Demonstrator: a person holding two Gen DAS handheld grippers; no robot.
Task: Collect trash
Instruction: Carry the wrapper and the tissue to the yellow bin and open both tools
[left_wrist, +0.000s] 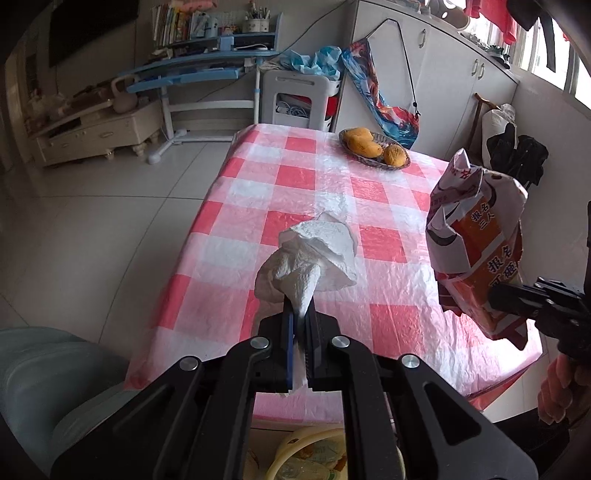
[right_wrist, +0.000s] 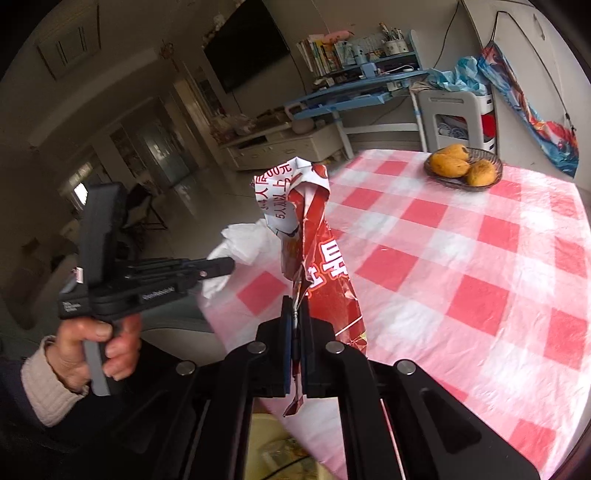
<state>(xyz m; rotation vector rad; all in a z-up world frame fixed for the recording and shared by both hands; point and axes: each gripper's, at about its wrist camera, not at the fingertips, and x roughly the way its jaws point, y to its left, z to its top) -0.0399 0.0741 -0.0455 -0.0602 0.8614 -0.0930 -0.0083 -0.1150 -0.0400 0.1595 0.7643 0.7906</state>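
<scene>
My left gripper (left_wrist: 301, 314) clenches the white tissue (left_wrist: 310, 258) at frame centre; my right gripper (right_wrist: 295, 317) pinches the red wrapper (right_wrist: 317, 266). Both lifted off the checked table (left_wrist: 332, 184); binning remains

Soft crumpled tissue (left_wrist: 310, 254), glossy printed flyer (right_wrist: 317, 258)

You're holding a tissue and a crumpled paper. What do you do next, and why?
Probably lower both over the yellow-rimmed container showing just below the table edge. The left gripper is shut on the tissue, the right gripper on the crumpled paper, and both are lifted off the table.
</scene>
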